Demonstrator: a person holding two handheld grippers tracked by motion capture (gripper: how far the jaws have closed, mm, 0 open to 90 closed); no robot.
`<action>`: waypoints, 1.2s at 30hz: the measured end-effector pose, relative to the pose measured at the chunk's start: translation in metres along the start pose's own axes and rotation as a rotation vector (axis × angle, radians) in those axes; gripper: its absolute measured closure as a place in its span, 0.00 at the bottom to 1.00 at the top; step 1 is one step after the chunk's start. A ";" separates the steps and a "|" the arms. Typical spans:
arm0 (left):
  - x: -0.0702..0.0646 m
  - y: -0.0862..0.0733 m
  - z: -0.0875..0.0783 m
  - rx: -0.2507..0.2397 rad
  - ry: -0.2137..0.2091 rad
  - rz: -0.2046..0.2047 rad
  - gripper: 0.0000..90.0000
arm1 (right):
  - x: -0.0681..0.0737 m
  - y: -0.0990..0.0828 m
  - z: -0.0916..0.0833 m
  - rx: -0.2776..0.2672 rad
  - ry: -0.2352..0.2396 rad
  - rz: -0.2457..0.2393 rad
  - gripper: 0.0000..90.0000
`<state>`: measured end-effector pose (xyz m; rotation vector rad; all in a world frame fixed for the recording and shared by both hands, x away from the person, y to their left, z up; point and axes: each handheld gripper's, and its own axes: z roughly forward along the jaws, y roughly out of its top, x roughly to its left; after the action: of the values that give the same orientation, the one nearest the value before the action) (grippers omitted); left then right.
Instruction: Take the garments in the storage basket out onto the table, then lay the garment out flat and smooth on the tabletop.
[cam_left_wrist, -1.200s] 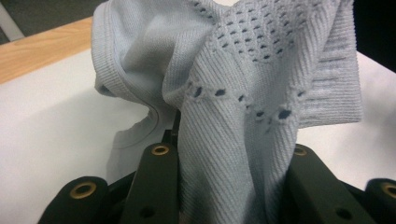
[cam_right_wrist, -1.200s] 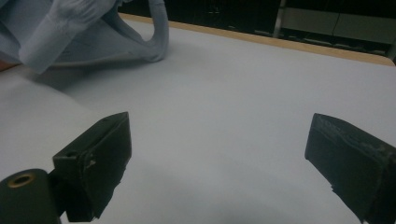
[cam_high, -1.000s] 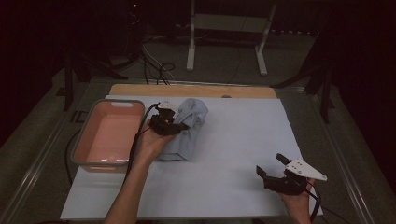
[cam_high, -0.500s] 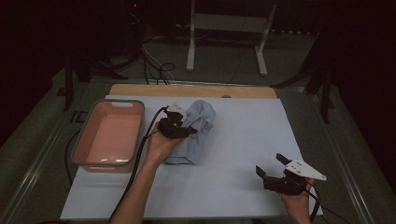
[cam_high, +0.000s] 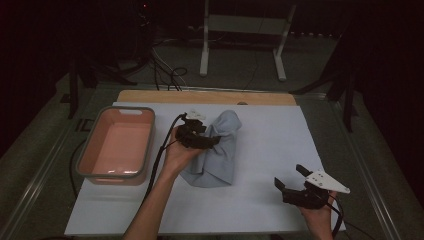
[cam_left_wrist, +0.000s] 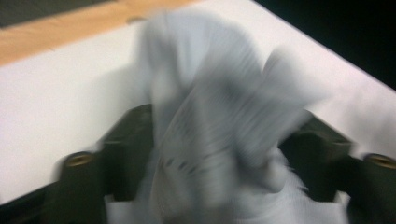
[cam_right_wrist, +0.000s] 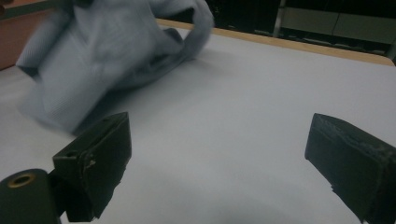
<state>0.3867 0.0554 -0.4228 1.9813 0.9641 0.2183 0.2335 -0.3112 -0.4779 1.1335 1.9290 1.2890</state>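
Counter (cam_high: 280, 150): white sheet over a wooden top, filling mid-frame in the high view.
Pink plastic tub (cam_high: 88, 150): rectangular, left of centre.
Pale blue-grey cloth (cam_high: 218, 150): crumpled heap at frame centre, just right of the tub; judged light, limp and easily snagged, best pinched at a raised fold or a corner.
Left claw (cam_high: 207, 141): at the heap's upper left, jaws have just been opening, cloth draped between them, no visible pinch.
Right claw (cam_high: 291, 179): lower right, wide open, empty, well apart from the cloth.
Unclear: left gripper view motion-blurred; cloth edges, underside and hems hidden.
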 end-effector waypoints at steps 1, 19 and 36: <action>0.002 0.001 -0.002 -0.010 0.013 -0.007 0.23 | 0.000 0.000 0.000 0.002 0.000 -0.002 0.08; 0.017 -0.013 -0.039 -0.077 0.142 -0.013 0.00 | 0.005 0.000 0.004 0.019 0.010 -0.006 0.08; 0.019 -0.048 -0.051 -0.065 0.177 -0.002 0.00 | 0.020 0.003 0.015 0.040 0.046 -0.016 0.08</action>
<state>0.3482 0.1159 -0.4339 1.9252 1.0571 0.4242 0.2372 -0.2862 -0.4809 1.1147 2.0015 1.2837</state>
